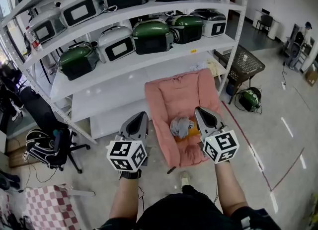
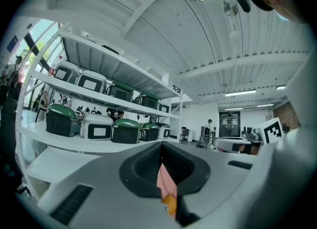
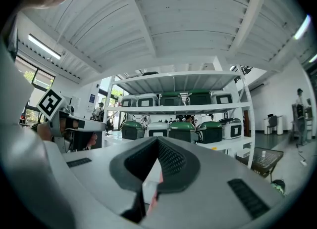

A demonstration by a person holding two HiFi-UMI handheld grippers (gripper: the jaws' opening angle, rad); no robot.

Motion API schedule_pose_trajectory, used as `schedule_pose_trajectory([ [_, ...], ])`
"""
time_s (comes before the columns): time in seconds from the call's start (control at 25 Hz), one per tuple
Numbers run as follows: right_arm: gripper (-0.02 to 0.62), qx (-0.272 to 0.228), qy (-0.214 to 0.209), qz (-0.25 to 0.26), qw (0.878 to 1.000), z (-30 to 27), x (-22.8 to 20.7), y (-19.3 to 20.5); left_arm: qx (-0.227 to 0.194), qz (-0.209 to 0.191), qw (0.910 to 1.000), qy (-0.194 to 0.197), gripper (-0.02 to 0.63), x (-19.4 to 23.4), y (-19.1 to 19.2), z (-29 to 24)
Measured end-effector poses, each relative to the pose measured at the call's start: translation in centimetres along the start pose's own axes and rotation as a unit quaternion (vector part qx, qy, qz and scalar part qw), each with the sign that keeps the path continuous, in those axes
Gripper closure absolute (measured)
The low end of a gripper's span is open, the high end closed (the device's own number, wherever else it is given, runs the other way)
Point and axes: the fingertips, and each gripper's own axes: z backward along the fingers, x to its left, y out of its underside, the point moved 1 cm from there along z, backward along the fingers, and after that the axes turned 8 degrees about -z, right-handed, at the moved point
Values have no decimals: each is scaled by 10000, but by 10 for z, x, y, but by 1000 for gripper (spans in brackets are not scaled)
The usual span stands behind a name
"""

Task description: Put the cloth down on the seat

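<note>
Resting: crumpled grey cloth [image 1: 181, 126] on padded pink seat [image 1: 174, 92] | left tongs [image 1: 142, 115], right tongs [image 1: 199, 111] clenched

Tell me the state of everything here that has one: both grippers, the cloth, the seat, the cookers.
Left gripper: shut, empty.
Right gripper: shut, empty.
Cloth: bunched up, lying on the seat, not gripped.
Seat: on the floor in front of the shelves, cloth on it.
Cookers: lids closed, on the shelves.
</note>
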Motion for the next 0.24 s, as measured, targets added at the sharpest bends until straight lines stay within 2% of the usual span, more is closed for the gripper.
schedule_pose_trajectory([
  [0.24,591,6,-11,25,10000,3,0,2,9,-13,10000,-37,600,-3,1,2],
])
